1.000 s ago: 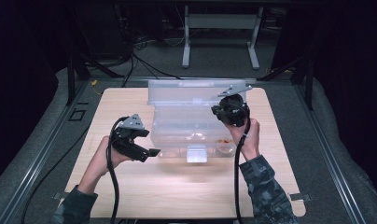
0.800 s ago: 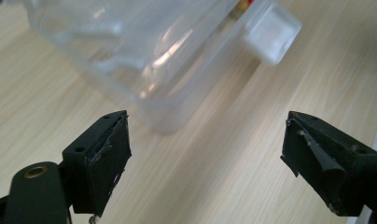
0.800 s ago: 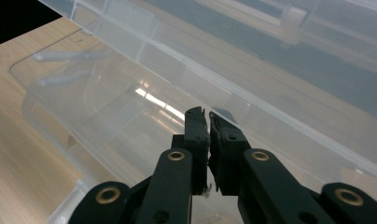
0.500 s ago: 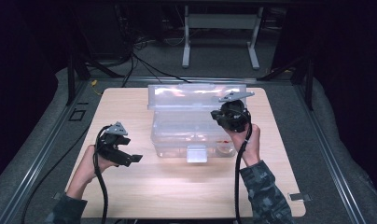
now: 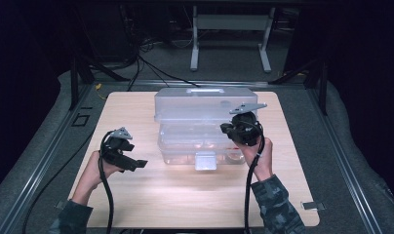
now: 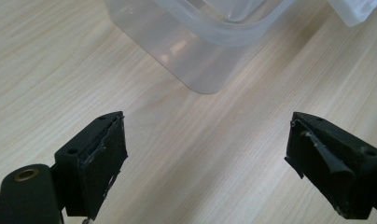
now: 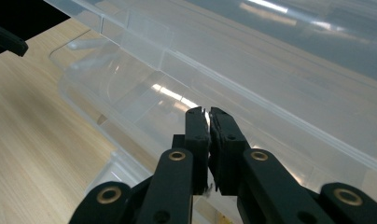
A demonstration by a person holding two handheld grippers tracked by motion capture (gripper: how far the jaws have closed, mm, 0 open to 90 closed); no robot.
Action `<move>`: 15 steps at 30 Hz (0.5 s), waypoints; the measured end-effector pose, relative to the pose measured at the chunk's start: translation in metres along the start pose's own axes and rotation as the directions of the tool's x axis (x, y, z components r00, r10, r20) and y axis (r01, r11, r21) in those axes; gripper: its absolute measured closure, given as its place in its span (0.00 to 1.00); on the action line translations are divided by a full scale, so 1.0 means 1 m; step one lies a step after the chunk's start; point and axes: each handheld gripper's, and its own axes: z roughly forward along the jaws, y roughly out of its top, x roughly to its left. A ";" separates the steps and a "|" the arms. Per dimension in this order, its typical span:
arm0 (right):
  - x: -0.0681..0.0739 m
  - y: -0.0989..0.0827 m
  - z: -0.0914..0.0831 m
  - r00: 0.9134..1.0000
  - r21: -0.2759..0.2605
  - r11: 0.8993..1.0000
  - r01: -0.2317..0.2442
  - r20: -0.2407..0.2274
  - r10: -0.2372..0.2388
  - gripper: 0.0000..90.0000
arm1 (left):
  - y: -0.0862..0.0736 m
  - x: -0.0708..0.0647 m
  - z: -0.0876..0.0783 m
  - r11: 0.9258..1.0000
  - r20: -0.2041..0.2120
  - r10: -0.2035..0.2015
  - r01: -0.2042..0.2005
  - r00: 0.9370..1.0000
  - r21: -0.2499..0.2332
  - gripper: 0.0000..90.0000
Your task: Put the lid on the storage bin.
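A clear plastic box (image 5: pixel 185 146) stands mid-table with its lid (image 5: pixel 205 105) tipped up at the back. Something small and orange lies inside, too blurred to name. My left gripper (image 5: pixel 136 165) hovers low over the wood just left of the box. Its jaws have just been opening and stand wide with nothing between them. In the left gripper view, the left gripper (image 6: pixel 205 154) faces a rounded corner of the box (image 6: pixel 200 60). My right gripper (image 5: pixel 226 129) is at the box's right side, shut. In the right gripper view, the right gripper (image 7: pixel 208 114) points at the lid (image 7: pixel 270 56), its pads together.
The wooden table (image 5: pixel 136 204) has bare room in front of and left of the box. A white latch (image 5: pixel 206 160) hangs at the box's front. Dark padded floor surrounds the table, with a metal stand (image 5: pixel 229 29) and cables behind.
My left gripper has sunk and drawn left, away from the box, toward the table's front left. Its jaws look a little wider. The right gripper and the box have kept still.
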 end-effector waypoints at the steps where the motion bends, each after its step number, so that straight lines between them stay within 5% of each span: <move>1: 0.001 -0.002 0.000 1.000 0.006 1.000 -0.002 0.006 0.002 0.96 | -0.001 0.000 0.000 1.000 0.001 -0.003 0.003 1.000 0.004 0.13; 4: 0.002 -0.006 -0.002 1.000 0.005 1.000 -0.005 0.006 0.004 0.95 | -0.002 0.003 0.000 1.000 -0.002 -0.008 0.008 1.000 0.006 0.13; 5: 0.001 -0.007 -0.001 0.998 -0.015 1.000 -0.012 -0.059 0.011 0.95 | -0.002 0.005 0.001 1.000 -0.003 -0.010 0.010 1.000 0.014 0.13; 6: 0.003 -0.008 -0.003 1.000 0.010 1.000 -0.006 -0.012 0.006 0.95 | -0.002 0.005 0.002 1.000 -0.007 -0.015 0.015 1.000 0.020 0.14; 8: 0.006 -0.011 -0.004 1.000 0.011 1.000 -0.001 -0.014 0.001 0.95 | -0.001 0.007 0.004 0.999 -0.005 -0.025 0.025 1.000 0.019 0.14; 15: 0.007 -0.021 0.004 0.995 0.038 0.999 -0.036 -0.089 0.040 0.94 | 0.001 0.012 0.015 0.999 0.026 -0.028 0.027 0.999 0.041 0.14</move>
